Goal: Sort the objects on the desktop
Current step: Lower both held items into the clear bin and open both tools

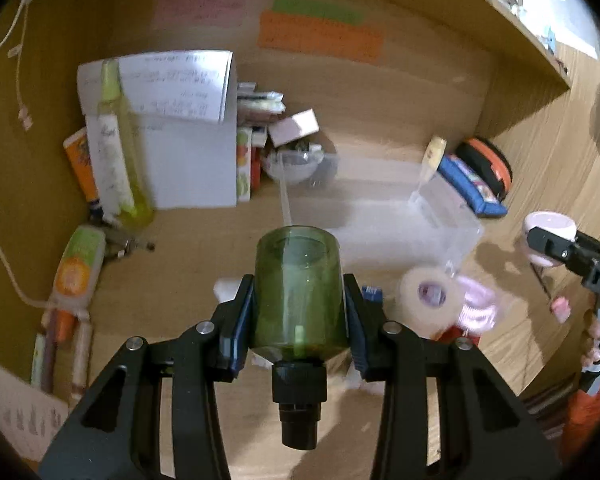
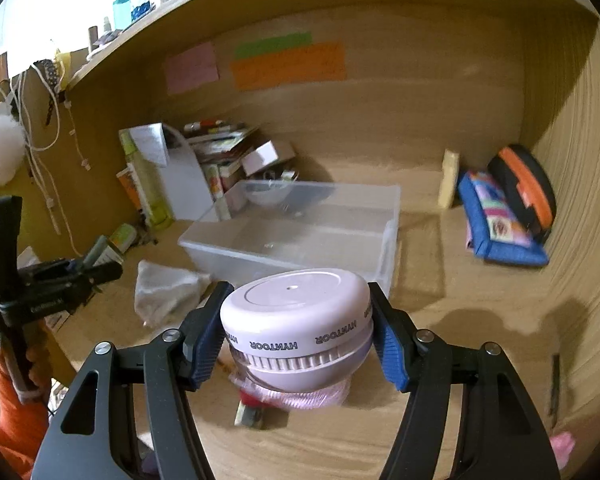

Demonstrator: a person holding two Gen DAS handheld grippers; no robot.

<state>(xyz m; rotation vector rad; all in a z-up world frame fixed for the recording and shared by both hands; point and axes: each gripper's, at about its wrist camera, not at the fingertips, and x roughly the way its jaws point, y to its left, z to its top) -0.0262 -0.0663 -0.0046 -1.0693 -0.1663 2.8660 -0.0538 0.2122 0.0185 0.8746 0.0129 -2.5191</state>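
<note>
Desktop clutter spreads over the wooden desk (image 2: 440,420): a clear plastic bin (image 2: 300,236) sits apparently empty mid-desk. Nearer, the right gripper (image 2: 296,334) pinches a round lilac device (image 2: 296,320), while the left gripper (image 1: 300,312) clamps a green translucent bottle (image 1: 300,292), cap toward the camera.

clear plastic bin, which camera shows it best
The right wrist view: the clear plastic bin sits whole and fairly sharp behind the pink round gadget in the right gripper. The left wrist view shows only a blurred, washed-out bin, partly behind the green bottle.
</note>
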